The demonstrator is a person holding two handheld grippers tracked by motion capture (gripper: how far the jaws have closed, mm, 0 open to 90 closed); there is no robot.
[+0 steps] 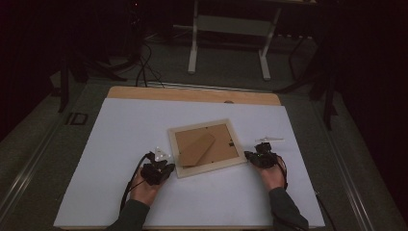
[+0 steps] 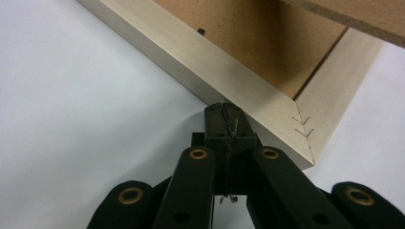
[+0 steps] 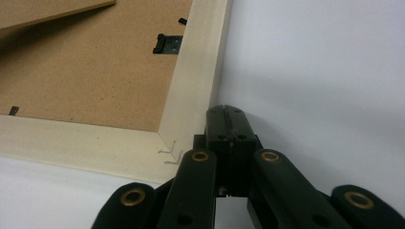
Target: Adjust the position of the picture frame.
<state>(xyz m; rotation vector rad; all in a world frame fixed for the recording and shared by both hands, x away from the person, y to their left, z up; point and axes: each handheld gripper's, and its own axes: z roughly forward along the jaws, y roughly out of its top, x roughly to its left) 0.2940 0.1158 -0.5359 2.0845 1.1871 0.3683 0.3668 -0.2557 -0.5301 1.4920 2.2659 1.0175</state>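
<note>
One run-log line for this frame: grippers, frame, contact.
left gripper: shut, tip at near edge of face-down pale wooden picture frame | right gripper: shut, beside frame's right corner | frame flat on white table sheet, brown stand flap raised

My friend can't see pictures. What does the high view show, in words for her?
A pale wooden picture frame lies face down on a white table, its brown backing and stand flap facing up. A person's two hands hold black grippers, the left gripper and the right gripper, shut, at the frame's two near corners.
</note>
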